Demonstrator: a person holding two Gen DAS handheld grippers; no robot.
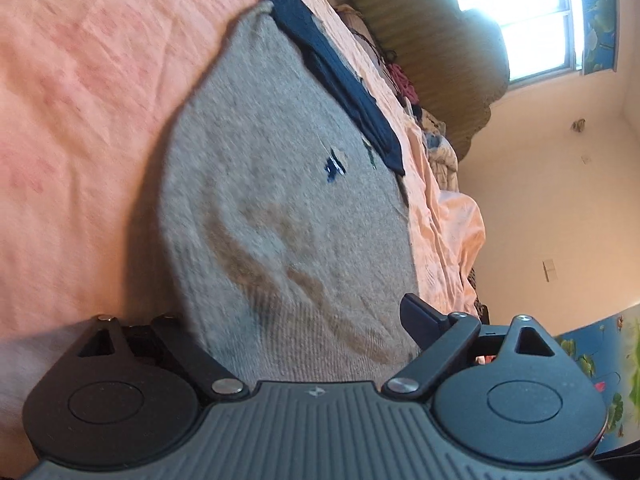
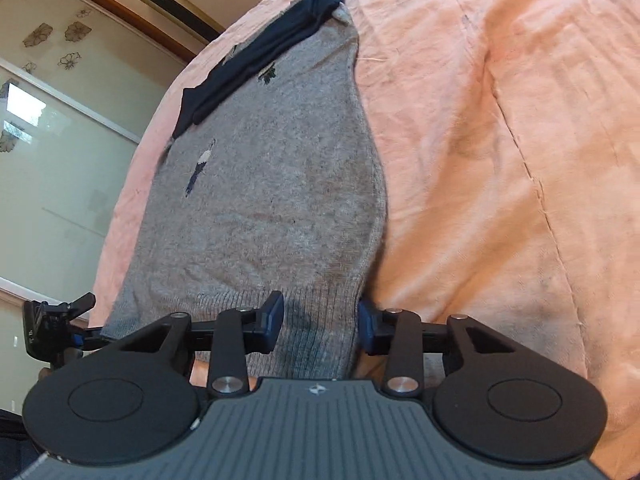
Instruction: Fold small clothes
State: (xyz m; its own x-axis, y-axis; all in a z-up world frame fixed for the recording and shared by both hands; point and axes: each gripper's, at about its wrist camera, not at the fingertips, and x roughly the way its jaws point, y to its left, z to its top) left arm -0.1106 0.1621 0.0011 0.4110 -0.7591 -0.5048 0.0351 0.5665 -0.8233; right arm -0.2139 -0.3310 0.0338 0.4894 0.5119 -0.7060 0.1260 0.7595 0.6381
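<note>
A grey knit sweater (image 1: 280,208) with small embroidered figures lies flat on the pink bedsheet (image 1: 80,120). Its navy collar (image 1: 336,76) is at the far end. In the left wrist view my left gripper (image 1: 296,332) is wide open over the ribbed hem, with the cloth between its jaws; the left finger is hidden by the cloth. In the right wrist view the same sweater (image 2: 272,200) and navy collar (image 2: 260,56) show. My right gripper (image 2: 320,320) is open, its blue-padded fingers (image 2: 274,314) on either side of the hem's right corner.
The pink sheet (image 2: 500,140) spreads wide to the right of the sweater. Piled clothes (image 1: 404,84) and a green headboard (image 1: 440,60) lie beyond it. My left gripper's tip (image 2: 56,316) shows at the hem's left corner. A glass wardrobe door (image 2: 52,160) stands left.
</note>
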